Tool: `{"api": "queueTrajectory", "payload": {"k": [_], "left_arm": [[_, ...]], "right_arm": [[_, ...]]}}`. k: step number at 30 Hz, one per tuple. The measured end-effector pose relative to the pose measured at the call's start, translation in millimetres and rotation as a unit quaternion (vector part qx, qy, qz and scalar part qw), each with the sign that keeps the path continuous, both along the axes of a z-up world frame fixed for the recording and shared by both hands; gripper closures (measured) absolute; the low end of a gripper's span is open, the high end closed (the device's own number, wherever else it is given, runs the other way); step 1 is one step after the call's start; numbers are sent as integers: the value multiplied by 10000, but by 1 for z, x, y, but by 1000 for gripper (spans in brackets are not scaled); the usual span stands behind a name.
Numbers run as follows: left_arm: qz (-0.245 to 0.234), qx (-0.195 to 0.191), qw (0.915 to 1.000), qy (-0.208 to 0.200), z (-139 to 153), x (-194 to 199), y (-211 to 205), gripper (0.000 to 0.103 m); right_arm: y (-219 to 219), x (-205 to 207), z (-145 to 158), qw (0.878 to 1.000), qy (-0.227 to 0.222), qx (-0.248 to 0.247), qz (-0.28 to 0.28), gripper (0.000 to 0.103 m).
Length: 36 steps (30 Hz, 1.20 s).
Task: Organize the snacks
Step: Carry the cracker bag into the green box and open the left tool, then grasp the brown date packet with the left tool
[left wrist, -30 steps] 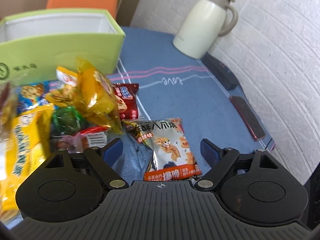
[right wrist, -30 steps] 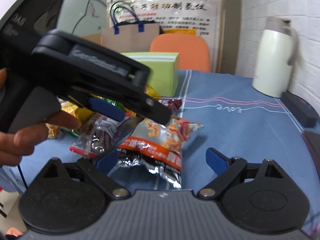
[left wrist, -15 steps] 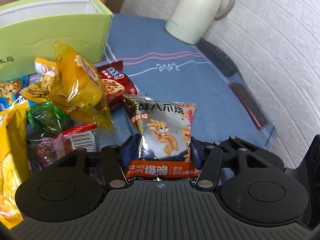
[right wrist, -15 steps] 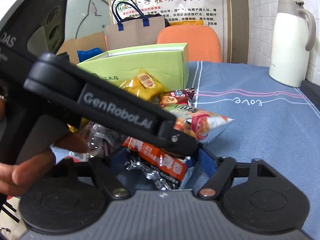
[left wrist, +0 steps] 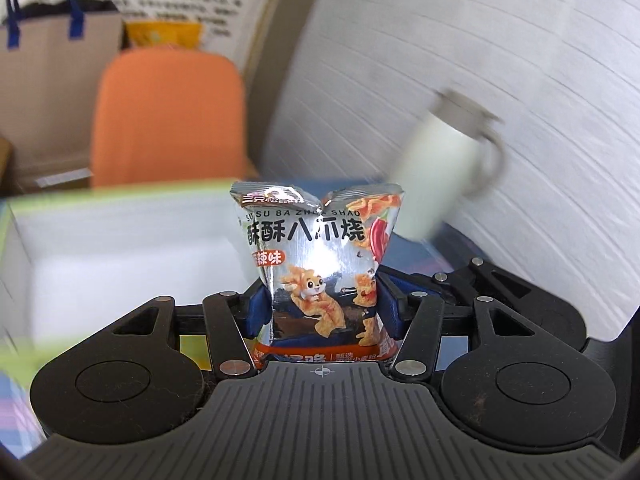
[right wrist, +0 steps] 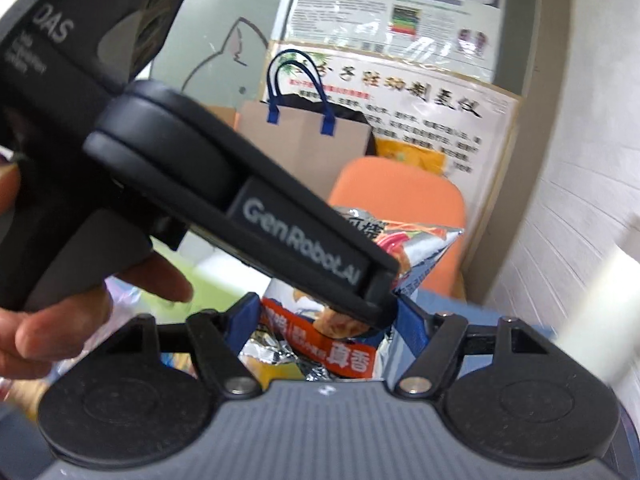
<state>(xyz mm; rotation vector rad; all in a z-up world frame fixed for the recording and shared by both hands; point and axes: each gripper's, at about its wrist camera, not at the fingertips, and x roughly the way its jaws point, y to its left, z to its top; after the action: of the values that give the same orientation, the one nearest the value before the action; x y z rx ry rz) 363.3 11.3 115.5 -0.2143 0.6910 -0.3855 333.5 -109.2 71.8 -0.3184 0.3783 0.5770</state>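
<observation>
My left gripper [left wrist: 320,304] is shut on a silver snack bag [left wrist: 320,264] with a cartoon squirrel and an orange bottom band, held upright in the air in front of the green box [left wrist: 120,248] with a white inside. In the right wrist view the same snack bag [right wrist: 336,344] sits between my right gripper's blue pads [right wrist: 408,316], and my right gripper [right wrist: 324,316] is shut on its lower end. The left gripper's black body [right wrist: 240,200] crosses above it and hides most of the bag.
A white thermos jug [left wrist: 444,176] stands to the right by the white brick wall. An orange chair [left wrist: 168,116] and a brown paper bag [left wrist: 56,64] are behind the box. A hand [right wrist: 80,312] holds the left gripper's handle.
Both grippers closed on the silver snack bag and lifted it off the blue tablecloth. The views now tilt up, and the snack pile has dropped out of sight.
</observation>
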Motion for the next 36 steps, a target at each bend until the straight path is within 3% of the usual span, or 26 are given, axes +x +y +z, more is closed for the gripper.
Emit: {"api": "queueTrajectory", "payload": {"k": [7, 10, 12, 16, 17, 18, 24, 29, 31, 36], "left_arm": [[318, 135, 9984, 445, -32, 86, 29, 66], [422, 201, 9974, 550, -48, 96, 43, 55], [492, 231, 9976, 420, -47, 90, 48, 50], [561, 187, 9982, 48, -25, 59, 59, 35], [566, 184, 9982, -41, -19, 49, 62, 35], [564, 173, 9982, -137, -13, 37, 65, 34], [738, -41, 9958, -549, 7, -43, 96, 25], [1356, -42, 9893, -527, -9, -109, 128, 23], [1590, -33, 9867, -327, -22, -124, 138, 21], [1391, -492, 9886, 287, -60, -139, 159, 22]], "right_arm": [[28, 91, -29, 9977, 620, 110, 246, 30], [29, 112, -34, 9976, 654, 177, 159, 12], [22, 108, -30, 9977, 599, 299, 66, 10], [7, 85, -12, 9971, 467, 595, -61, 9], [2, 66, -9, 9965, 462, 691, -27, 0], [-1, 57, -4, 9957, 493, 782, -23, 0], [-13, 1, 7, 9870, 1058, 1207, 54, 0], [4, -55, -7, 9851, 1277, 1044, 481, 0], [17, -67, -16, 9849, 1317, 958, 591, 0], [50, -89, -42, 9804, 1612, 842, 750, 0]]}}
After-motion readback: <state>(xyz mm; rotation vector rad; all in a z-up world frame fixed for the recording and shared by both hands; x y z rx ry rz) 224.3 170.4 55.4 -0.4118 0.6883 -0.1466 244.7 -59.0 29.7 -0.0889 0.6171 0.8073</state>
